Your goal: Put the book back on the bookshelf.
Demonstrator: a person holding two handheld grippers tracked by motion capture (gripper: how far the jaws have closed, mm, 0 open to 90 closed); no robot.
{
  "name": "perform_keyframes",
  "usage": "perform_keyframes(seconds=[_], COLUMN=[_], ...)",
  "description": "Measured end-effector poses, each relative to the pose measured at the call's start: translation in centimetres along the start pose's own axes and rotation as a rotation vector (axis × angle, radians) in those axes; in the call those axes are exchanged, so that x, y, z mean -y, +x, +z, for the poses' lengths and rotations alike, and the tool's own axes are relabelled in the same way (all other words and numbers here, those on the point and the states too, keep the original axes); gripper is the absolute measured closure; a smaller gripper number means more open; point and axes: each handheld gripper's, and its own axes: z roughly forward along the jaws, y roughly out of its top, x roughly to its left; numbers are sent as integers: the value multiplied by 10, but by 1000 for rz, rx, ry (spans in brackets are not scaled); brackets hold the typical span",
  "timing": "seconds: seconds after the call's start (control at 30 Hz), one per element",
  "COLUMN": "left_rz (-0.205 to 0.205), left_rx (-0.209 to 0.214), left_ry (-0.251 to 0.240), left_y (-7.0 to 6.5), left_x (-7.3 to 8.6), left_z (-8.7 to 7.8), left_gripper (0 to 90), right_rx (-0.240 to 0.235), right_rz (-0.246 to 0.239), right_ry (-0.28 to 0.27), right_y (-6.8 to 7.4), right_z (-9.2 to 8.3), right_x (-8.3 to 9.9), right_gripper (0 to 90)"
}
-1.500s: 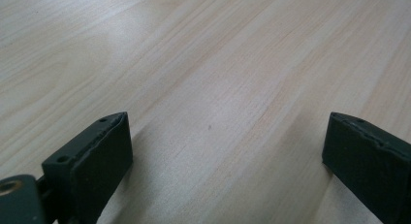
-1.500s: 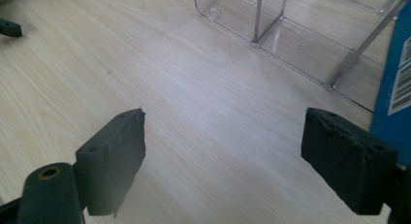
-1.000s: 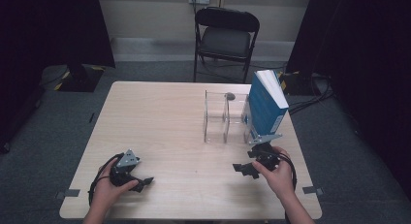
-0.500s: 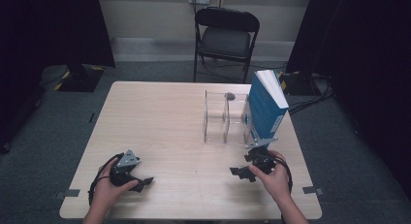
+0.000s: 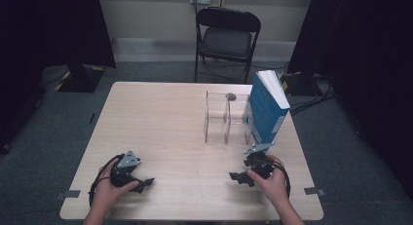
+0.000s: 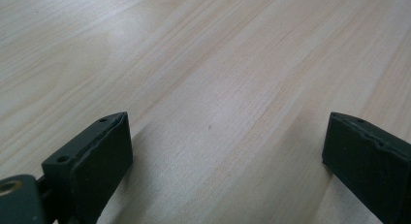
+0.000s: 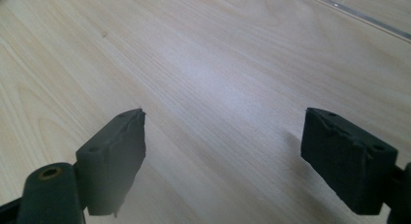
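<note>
A thick blue book (image 5: 267, 110) stands tilted at the table's right, leaning against a clear acrylic rack (image 5: 225, 119). A hand rests my right gripper (image 5: 235, 178) on the wood just in front of the book, jaws pointing left and open. In the right gripper view the gripper (image 7: 223, 115) has only bare tabletop between its pads, and the rack's clear edge (image 7: 349, 13) shows at the top right. My left gripper (image 5: 144, 184) lies in the other hand near the front left of the table, open over bare wood (image 6: 225, 122).
The light wooden table (image 5: 160, 118) is bare across its left and middle. A small grey object (image 5: 231, 96) sits at the rack's far side. A black folding chair (image 5: 226, 37) stands behind the table, with dark curtains on both sides.
My right gripper has slid slightly back toward the front edge, away from the book. The left gripper has stayed put.
</note>
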Motion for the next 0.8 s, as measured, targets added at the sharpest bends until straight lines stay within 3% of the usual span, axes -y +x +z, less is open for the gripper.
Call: perform_keyframes(seconds=[0.33,0.53,0.8], left_rz=[0,-1,-1], left_rx=[0,0,0], left_ry=[0,-1,0], left_y=[0,0,0], left_x=[0,0,0], left_z=[0,0,0], left_gripper=[35,35,36], right_rx=[3,22,84], right_rz=[8,-41,-89], right_ry=[19,8,-77], right_y=[3,5,12], right_z=[9,11,15], right_x=[9,11,22], right_gripper=[154,151,145])
